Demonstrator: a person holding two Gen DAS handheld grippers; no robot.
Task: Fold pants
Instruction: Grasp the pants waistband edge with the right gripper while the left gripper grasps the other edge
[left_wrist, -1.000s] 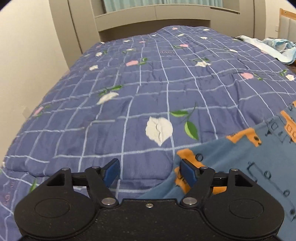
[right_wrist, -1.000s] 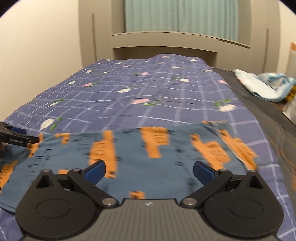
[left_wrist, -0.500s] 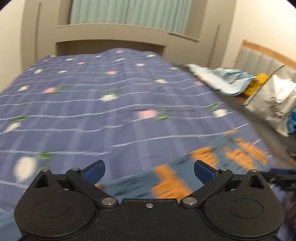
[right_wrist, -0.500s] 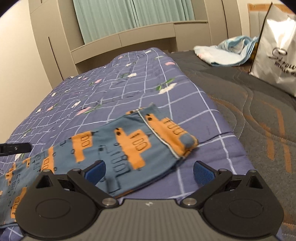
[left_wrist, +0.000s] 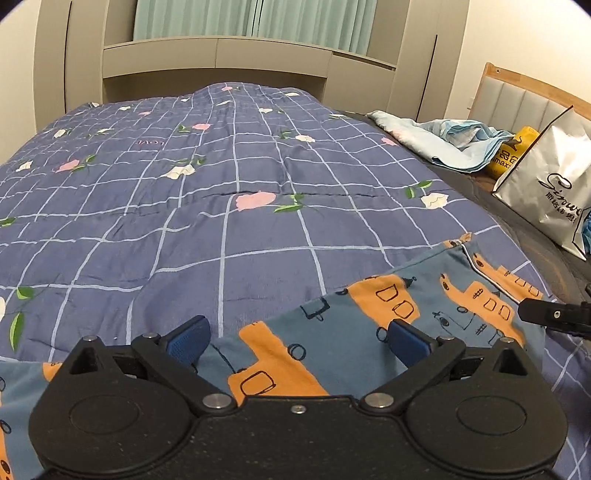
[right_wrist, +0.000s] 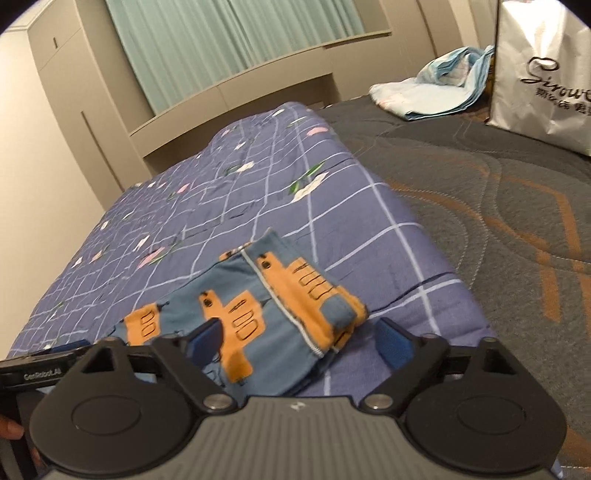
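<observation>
Ahead of the left tongs (left_wrist: 297, 341) the quilt (left_wrist: 221, 192) runs flat toward the headboard. The right tongs (right_wrist: 299, 341) face the quilt's edge, with dark mattress (right_wrist: 498, 192) beyond to the right. Both tongs gape wide, holding nothing. The pants (left_wrist: 332, 332), soft blue cloth with orange shapes, lie just under and between each pair of fingers, their folded end (right_wrist: 332, 306) ahead of the right tongs.

Pants (left_wrist: 369, 332) on quilt (left_wrist: 221, 184), bag (left_wrist: 554, 184) prob. right
</observation>
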